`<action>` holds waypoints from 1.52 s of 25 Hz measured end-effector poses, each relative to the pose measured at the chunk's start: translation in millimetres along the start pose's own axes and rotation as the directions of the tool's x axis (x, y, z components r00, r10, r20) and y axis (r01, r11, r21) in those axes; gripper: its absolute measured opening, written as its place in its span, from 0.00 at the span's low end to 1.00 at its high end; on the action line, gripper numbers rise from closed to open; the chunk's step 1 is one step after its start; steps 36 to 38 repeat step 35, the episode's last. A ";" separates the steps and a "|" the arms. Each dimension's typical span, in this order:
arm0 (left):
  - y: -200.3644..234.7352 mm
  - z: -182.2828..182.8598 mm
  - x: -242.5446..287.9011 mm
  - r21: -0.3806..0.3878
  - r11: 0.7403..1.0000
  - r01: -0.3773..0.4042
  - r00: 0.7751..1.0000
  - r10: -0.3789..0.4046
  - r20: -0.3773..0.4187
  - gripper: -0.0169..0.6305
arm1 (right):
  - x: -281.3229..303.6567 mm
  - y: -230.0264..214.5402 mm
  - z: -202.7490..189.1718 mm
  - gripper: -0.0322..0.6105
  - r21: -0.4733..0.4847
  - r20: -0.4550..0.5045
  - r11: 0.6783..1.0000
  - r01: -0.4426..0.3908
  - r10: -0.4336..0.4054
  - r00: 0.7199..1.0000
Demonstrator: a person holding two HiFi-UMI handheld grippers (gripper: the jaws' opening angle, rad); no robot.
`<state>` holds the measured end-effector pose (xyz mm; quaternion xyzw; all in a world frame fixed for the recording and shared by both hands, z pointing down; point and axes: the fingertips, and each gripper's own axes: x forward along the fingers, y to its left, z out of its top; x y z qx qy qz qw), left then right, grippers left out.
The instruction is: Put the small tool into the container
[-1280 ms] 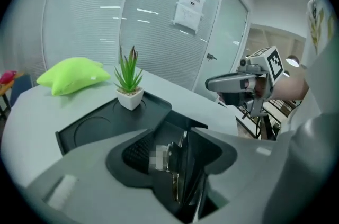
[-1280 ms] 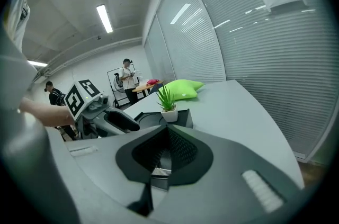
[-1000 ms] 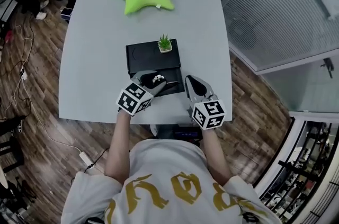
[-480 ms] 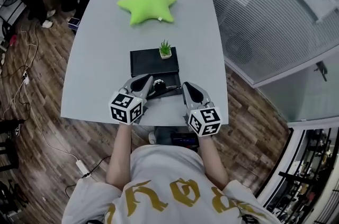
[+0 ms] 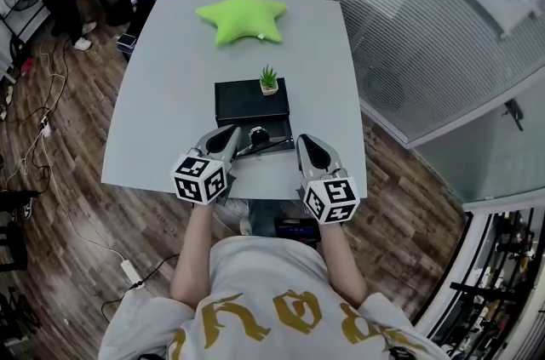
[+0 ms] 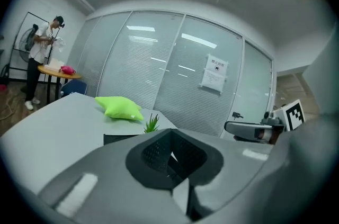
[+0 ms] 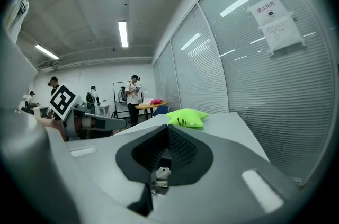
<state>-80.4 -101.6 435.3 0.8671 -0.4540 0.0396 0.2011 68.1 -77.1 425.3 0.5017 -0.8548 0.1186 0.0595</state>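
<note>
Small tool (image 5: 256,134) lies in container (image 5: 241,104) at 6 o'clock; left claw (image 5: 230,133) and right claw (image 5: 306,142) (both closed, empty) idle, job seemingly done.

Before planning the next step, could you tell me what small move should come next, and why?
Probably open the left gripper: it is shut and empty, and the small tool lies close by at the near end of the black box. The right gripper is shut too.
</note>
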 end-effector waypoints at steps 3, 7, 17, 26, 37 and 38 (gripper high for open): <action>-1.3 0.8 -4.8 0.026 0.999 -0.024 1.000 0.023 0.006 0.03 | -5.3 -0.2 0.6 0.08 -0.004 0.004 1.000 0.011 -0.011 1.000; -0.2 1.2 -8.9 0.038 0.999 -0.034 0.999 0.034 0.008 0.03 | -8.0 2.0 -0.8 0.08 -0.020 0.001 1.000 0.021 -0.021 1.000; 4.0 5.2 -14.0 0.049 0.997 -0.058 0.998 0.056 0.040 0.03 | -10.5 5.8 -2.8 0.08 -0.034 -0.003 0.999 0.017 -0.017 1.000; 7.2 0.0 -12.9 -0.003 0.999 -0.042 0.999 0.042 0.028 0.03 | -12.2 3.2 -3.3 0.08 -0.025 -0.001 0.999 0.031 -0.031 1.000; 11.7 -8.9 -11.3 0.042 0.997 -0.069 0.997 0.070 -0.018 0.03 | -7.9 10.5 0.5 0.08 -0.074 0.010 0.997 0.023 -0.023 1.000; 11.7 -8.9 -11.3 0.042 0.997 -0.069 0.997 0.070 -0.018 0.03 | -7.9 10.5 0.5 0.08 -0.074 0.010 0.997 0.023 -0.023 1.000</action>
